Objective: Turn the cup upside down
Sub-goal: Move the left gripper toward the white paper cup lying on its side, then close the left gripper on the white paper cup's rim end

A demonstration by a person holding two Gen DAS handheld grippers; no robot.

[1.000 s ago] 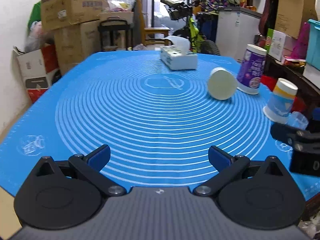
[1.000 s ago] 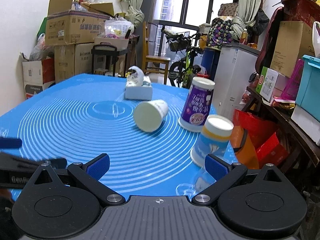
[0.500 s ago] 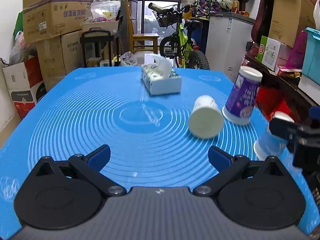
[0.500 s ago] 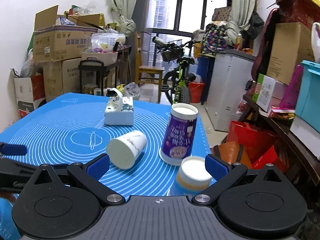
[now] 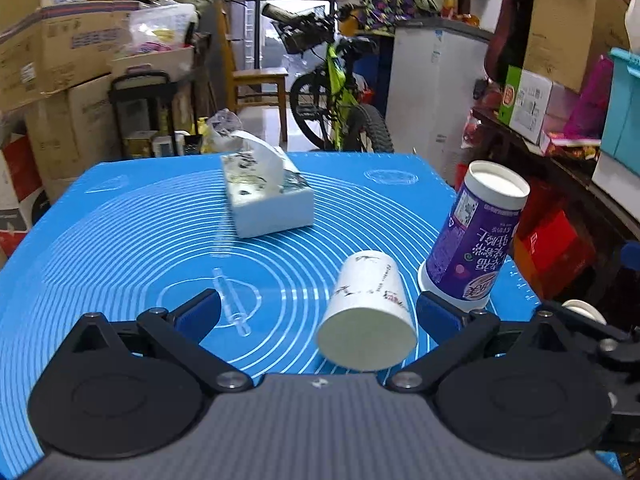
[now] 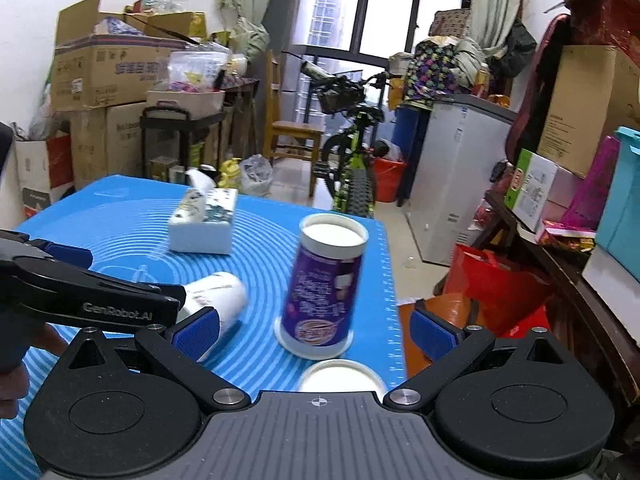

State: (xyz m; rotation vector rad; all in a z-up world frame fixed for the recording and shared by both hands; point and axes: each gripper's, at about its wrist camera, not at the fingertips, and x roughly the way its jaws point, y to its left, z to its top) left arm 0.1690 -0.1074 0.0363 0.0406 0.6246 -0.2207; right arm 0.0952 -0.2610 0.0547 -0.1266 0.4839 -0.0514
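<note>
A white paper cup [image 5: 368, 312] lies on its side on the blue mat [image 5: 120, 232], its flat end toward the left camera. It sits between the fingers of my open left gripper [image 5: 320, 312], nearer the right finger, which does not grip it. The cup also shows in the right wrist view [image 6: 220, 296], partly behind the left gripper. A tall purple cup [image 6: 324, 292] stands upside down beside it. My right gripper [image 6: 314, 326] is open, just before the purple cup and above a third cup's white end [image 6: 340, 376].
A white tissue box [image 5: 268, 196] stands further back on the mat. The mat's right edge [image 6: 390, 280] is close beside the purple cup [image 5: 476, 240]. Boxes, a bicycle and a white cabinet stand beyond the table.
Both grippers have moved forward over the mat toward the cups. The lying white cup now sits between the left fingers. The third cup has slipped under the right gripper's body.
</note>
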